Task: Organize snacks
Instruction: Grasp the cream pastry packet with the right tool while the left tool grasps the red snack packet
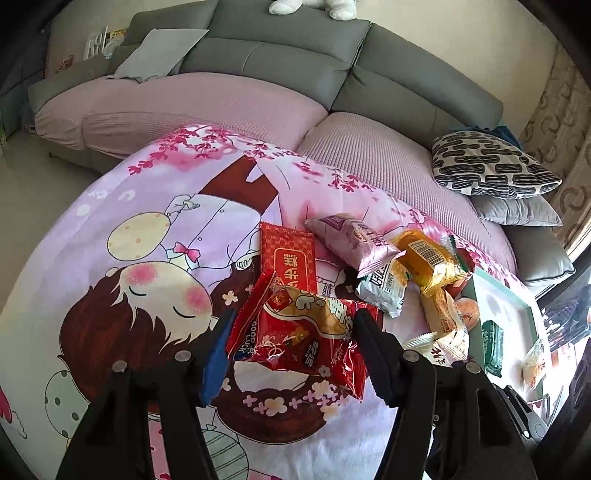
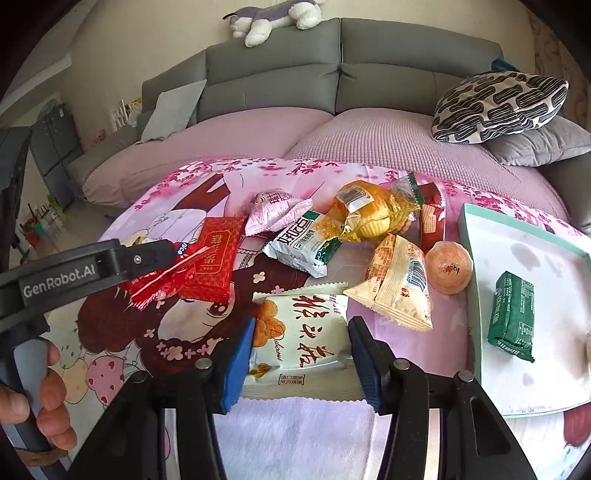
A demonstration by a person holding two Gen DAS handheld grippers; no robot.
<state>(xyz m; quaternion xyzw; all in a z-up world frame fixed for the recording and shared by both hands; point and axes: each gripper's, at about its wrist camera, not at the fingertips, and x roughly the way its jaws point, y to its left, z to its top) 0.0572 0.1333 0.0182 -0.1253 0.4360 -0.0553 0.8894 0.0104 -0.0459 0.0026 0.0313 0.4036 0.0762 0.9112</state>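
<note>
My left gripper (image 1: 291, 343) is shut on a glossy red snack bag (image 1: 299, 332), which sits lifted between its fingers; from the right wrist view the same gripper (image 2: 162, 266) holds the bag (image 2: 162, 284) above the cloth. My right gripper (image 2: 301, 354) is closed on a white snack packet with red characters (image 2: 303, 332). A white tray with a teal rim (image 2: 469, 236) at the right holds a green packet (image 2: 513, 314). Loose snacks lie between: a flat red packet (image 2: 216, 262), a pink one (image 2: 273, 210), a green-white one (image 2: 306, 240), a yellow cake bag (image 2: 369, 214), a beige one (image 2: 399, 284), an orange ball (image 2: 448, 271).
The snacks lie on a pink cartoon-print cloth (image 1: 147, 258) over a table in front of a grey sofa (image 2: 332, 74). A patterned pillow (image 2: 498, 103) lies on the sofa at the right. A plush dog (image 2: 273, 18) rests on the sofa back.
</note>
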